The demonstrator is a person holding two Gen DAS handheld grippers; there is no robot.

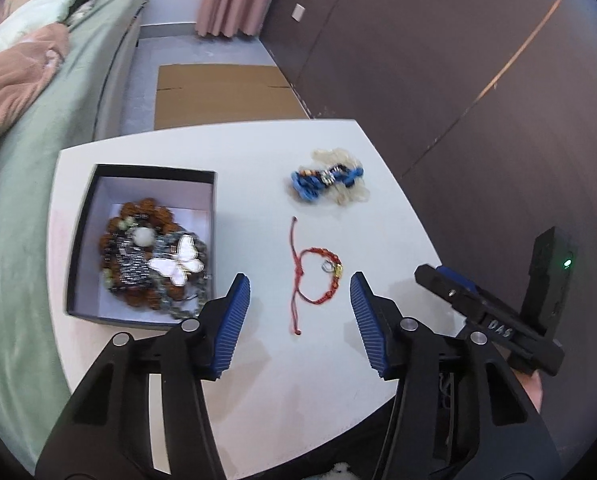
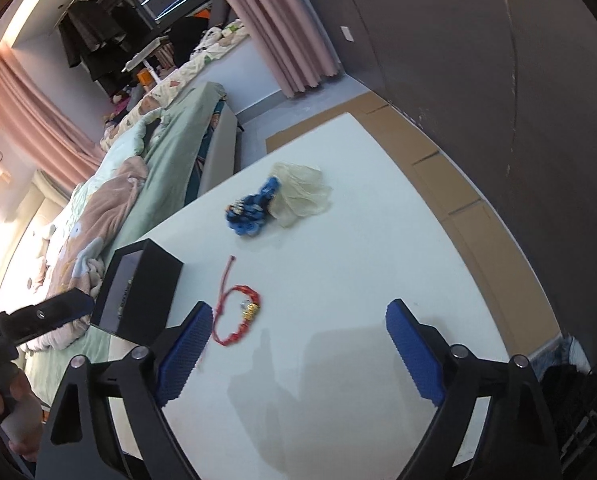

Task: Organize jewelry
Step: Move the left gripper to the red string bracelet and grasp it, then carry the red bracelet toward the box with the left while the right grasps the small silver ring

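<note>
On the smooth white table (image 1: 258, 380), a square black box (image 1: 98, 184) at the left holds knobbly brown beads (image 1: 146, 210) and a pearly butterfly (image 1: 180, 264). The left gripper (image 1: 300, 292) gapes wide around a braided red cord bracelet (image 1: 318, 276). Farther back, blue beads (image 1: 324, 178) lie bunched on a gauzy pouch (image 2: 304, 192). The right gripper (image 2: 298, 322) is wide too, over bare tabletop near the front edge.

A white counter (image 1: 226, 360) stands beside a bed (image 1: 38, 128) with green sheets, flattened cardboard (image 1: 222, 96) on the grey floor, pink curtains (image 2: 282, 36), and a dark wall (image 1: 478, 60)
</note>
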